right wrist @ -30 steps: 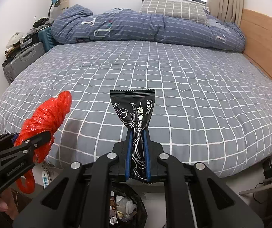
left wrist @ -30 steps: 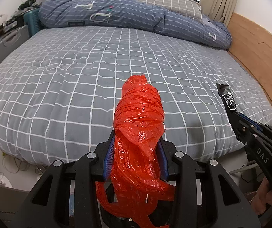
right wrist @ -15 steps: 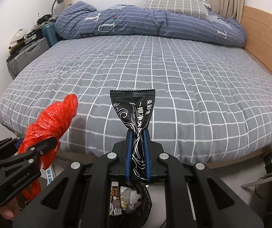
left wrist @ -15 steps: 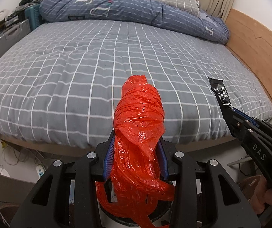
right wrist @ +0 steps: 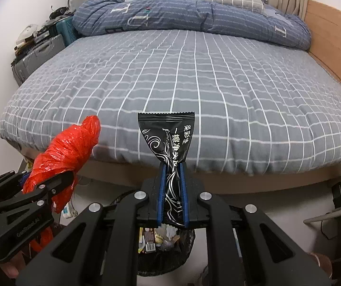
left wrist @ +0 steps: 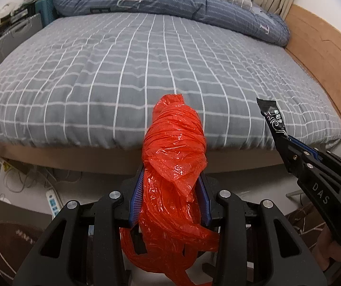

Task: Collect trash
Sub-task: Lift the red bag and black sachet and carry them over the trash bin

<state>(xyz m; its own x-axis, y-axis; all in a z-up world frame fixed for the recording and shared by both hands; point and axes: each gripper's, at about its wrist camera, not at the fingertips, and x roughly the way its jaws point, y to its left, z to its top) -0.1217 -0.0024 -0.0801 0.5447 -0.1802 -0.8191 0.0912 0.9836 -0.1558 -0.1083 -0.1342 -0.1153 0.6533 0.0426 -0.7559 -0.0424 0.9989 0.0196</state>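
Note:
My left gripper is shut on a crumpled red plastic bag, which bulges up past the fingers and hangs in shreds below them. In the right wrist view that red plastic bag shows at the left. My right gripper is shut on a flat black snack wrapper with white lettering, its free end fanned out above the pads. The black snack wrapper also shows at the right of the left wrist view. Under the right gripper sits a dark trash bin holding several bits of packaging. Both grippers hang in front of the bed's foot.
A bed with a grey checked cover fills the view ahead, a blue duvet and pillow at its far end. A wooden headboard panel runs along the right. Suitcases stand at the left. A power strip and cables lie on the floor.
Both grippers have drawn back from over the bed and sunk. The bed's front edge, the floor and the bin's contents now show below them. Both grips are unchanged.

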